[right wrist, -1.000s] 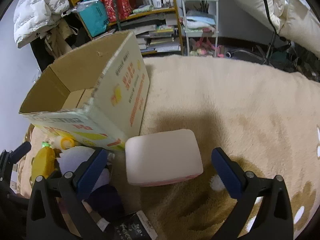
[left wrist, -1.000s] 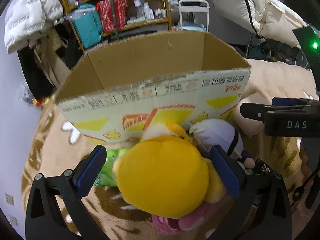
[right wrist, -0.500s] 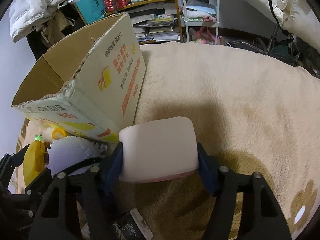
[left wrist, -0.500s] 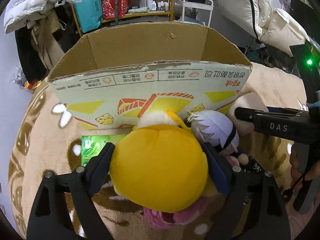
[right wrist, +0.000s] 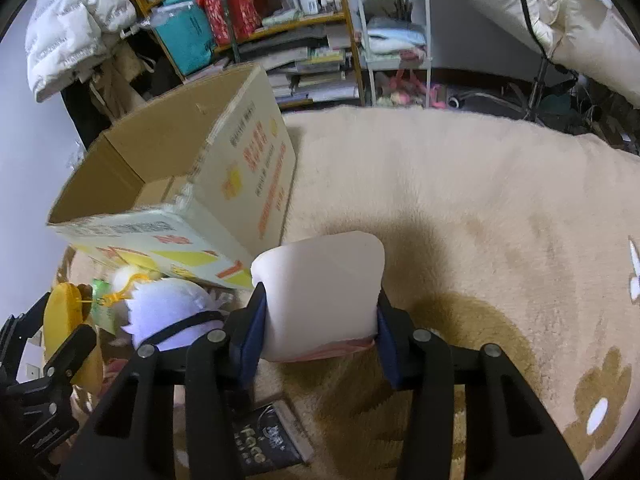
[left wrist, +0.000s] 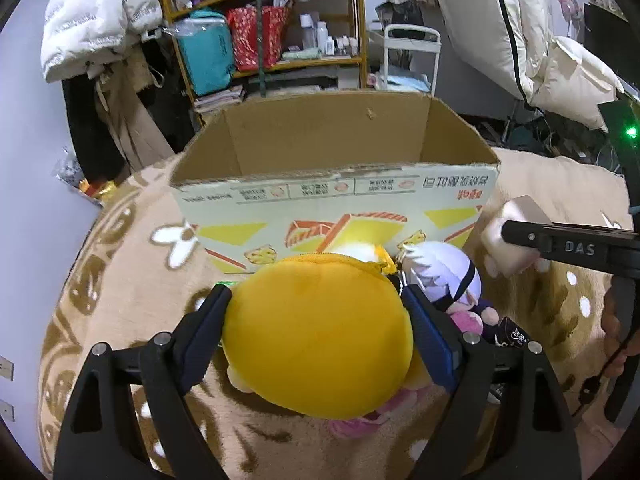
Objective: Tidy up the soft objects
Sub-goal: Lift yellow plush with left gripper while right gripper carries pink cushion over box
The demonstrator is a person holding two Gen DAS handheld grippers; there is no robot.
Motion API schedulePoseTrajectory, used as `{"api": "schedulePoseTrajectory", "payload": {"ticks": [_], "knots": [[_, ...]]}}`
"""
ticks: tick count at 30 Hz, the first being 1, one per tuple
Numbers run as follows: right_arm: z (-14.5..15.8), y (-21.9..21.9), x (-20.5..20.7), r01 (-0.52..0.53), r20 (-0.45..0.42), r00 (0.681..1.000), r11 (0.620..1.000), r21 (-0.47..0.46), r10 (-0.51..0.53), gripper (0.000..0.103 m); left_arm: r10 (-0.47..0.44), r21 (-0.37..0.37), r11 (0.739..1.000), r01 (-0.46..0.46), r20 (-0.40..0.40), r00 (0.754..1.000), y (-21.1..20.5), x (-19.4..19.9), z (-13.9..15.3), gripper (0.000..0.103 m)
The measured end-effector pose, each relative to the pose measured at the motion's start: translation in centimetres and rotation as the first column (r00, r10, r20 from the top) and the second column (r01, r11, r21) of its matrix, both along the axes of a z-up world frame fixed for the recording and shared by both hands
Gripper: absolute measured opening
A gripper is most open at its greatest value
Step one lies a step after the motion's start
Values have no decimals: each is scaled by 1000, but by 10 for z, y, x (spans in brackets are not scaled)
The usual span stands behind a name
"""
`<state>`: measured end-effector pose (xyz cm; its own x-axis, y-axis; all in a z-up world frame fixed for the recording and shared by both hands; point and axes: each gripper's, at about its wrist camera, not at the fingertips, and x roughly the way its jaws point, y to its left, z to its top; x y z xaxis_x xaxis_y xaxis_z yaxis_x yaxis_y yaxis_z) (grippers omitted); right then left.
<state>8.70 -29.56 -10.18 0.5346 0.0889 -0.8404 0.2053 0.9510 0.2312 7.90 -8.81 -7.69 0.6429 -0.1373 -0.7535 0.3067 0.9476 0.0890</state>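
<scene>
My left gripper (left wrist: pixel 318 320) is shut on a round yellow plush (left wrist: pixel 320 336) and holds it just in front of the open cardboard box (left wrist: pixel 336 200). My right gripper (right wrist: pixel 320 316) is shut on a pale pink foam block (right wrist: pixel 320 292), lifted above the rug beside the box's right corner (right wrist: pixel 256 168). The block also shows in the left wrist view (left wrist: pixel 508 236). A white-haired doll (left wrist: pixel 444 276) lies on the rug by the box, with a pink plush (left wrist: pixel 360 424) under the yellow one.
A beige patterned rug (right wrist: pixel 480 200) covers the floor. A green packet (right wrist: pixel 100 300) and a dark packet (right wrist: pixel 268 440) lie near the doll. Shelves (left wrist: pixel 272 40) and a white cart (right wrist: pixel 396 32) stand behind the box.
Both grippers closed from open, the left on the yellow plush and the right on the foam block. Both objects have since been lifted off the rug.
</scene>
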Motion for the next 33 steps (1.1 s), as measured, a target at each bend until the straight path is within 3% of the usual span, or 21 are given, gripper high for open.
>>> {"api": "schedulePoseTrajectory", "payload": {"ticks": [4,15,24,33], "knots": [[17,5,-14,-3,56,998,1000,12,3,50,9,16,1000,-10,47,999,4,-9,9,85],[66,37,-45,-69,202,976,995,-74,83,50,46,26,998,-51,166,985,25,-27,39,85],[77,58,-50,-103,256,959,990,-93,124,50,80,1,997,-82,201,976,36,-28,51,85],[88,80,-46,-111,318,937,987,-115,142,50,101,-42,995,-93,287,953,41,-27,72,85]]}}
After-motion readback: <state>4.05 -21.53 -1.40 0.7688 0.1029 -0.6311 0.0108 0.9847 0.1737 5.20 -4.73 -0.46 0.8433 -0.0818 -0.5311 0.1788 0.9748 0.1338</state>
